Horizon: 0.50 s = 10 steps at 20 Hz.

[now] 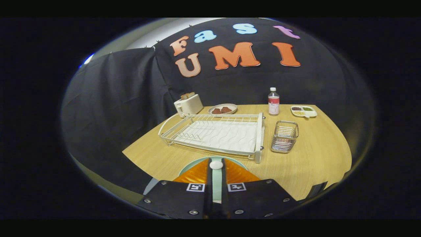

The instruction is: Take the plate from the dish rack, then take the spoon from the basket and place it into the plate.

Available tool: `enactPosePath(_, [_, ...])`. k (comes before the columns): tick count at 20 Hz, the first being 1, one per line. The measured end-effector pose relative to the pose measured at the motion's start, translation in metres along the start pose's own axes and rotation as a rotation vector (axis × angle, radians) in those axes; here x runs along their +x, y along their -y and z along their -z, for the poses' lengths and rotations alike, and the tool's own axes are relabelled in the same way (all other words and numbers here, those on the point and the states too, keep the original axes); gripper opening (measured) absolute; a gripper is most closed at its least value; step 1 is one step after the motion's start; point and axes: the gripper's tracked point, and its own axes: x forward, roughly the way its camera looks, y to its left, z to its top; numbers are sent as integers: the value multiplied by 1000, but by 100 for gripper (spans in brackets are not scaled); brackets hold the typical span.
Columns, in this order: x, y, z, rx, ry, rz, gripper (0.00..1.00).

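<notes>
Gripping one spoon (216, 166), tool (216, 171), one plate (190, 166)

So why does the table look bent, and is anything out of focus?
Gripper view: the fisheye lens bows the table and dish rack; the middle is sharp, the far edges dim; light is even, shadows faint; the claw, its fingers flanking a pale handle, looks slightly soft.

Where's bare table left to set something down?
Bare wood right of the basket and left-front of the dish rack. Crowded at back: toaster, food dish, bottle, snack tray. Tool, shut on the spoon, over the plate.
</notes>
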Motion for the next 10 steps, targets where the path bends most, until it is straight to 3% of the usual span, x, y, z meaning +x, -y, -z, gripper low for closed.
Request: enactPosePath(10, [24,2,25,-37,-35,-15,11])
